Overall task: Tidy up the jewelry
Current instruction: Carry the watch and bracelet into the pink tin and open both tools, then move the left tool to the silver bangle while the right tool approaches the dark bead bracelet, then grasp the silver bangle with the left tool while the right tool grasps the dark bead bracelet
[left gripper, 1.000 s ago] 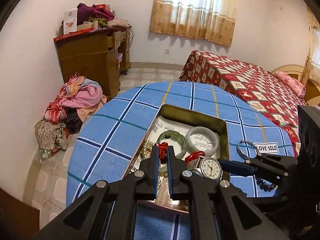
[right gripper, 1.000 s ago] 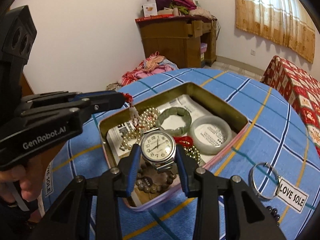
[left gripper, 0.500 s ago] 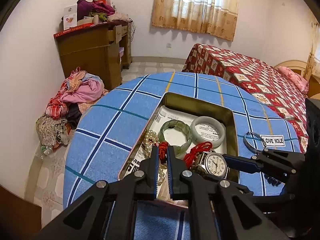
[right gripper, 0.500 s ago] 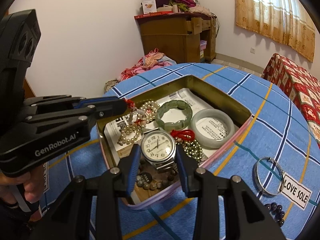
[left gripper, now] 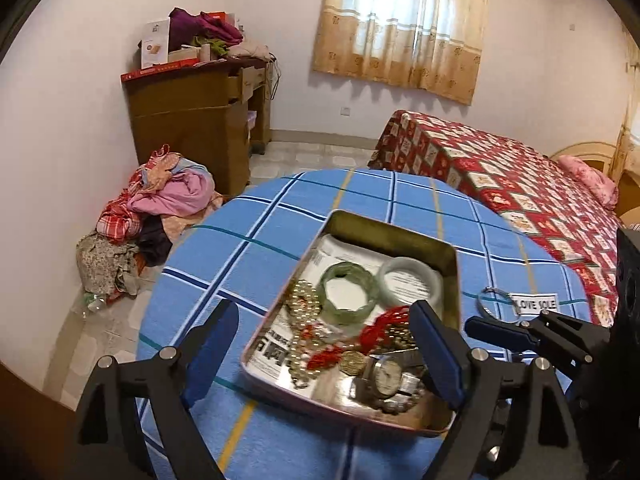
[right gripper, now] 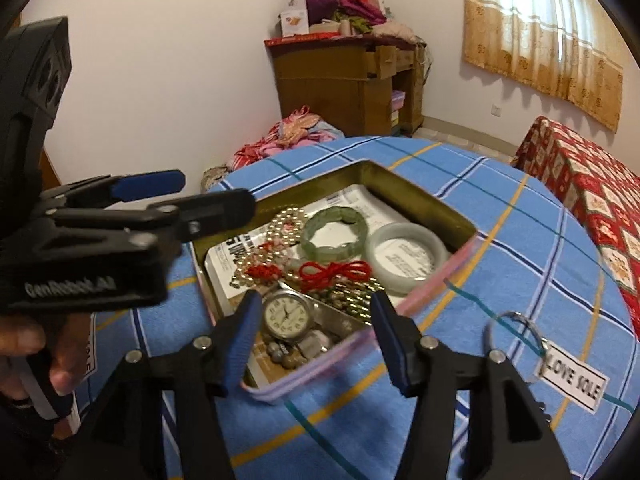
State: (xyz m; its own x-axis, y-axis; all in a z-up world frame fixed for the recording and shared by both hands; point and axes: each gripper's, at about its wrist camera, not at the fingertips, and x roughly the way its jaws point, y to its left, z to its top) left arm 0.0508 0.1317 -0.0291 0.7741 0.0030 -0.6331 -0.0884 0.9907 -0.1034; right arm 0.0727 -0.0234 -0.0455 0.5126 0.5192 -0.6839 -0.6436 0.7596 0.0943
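A metal tin (left gripper: 394, 231) (right gripper: 404, 184) lined with newspaper sits on the blue checked table. In it lie a silver wristwatch (left gripper: 386, 372) (right gripper: 288, 314), a pearl necklace (left gripper: 302, 304) (right gripper: 280, 220), a green bangle (left gripper: 347, 292) (right gripper: 334, 231), a pale bangle (left gripper: 410, 282) (right gripper: 406, 254), a red cord (right gripper: 336, 271) and beads. My left gripper (left gripper: 324, 352) is open and empty above the tin's near left part. My right gripper (right gripper: 314, 336) is open and empty above the watch.
A silver ring bangle (right gripper: 516, 334) (left gripper: 494, 300) and a "LOVE SOLE" label (right gripper: 574, 380) lie on the cloth right of the tin. A wooden desk (left gripper: 196, 120), a clothes pile (left gripper: 156, 216) on the floor and a red-quilted bed (left gripper: 520, 184) stand beyond the table.
Both grippers opened. The left let go of the red-tasselled pearl necklace and the right let go of the watch; both now lie in the tin. Both grippers pulled back.
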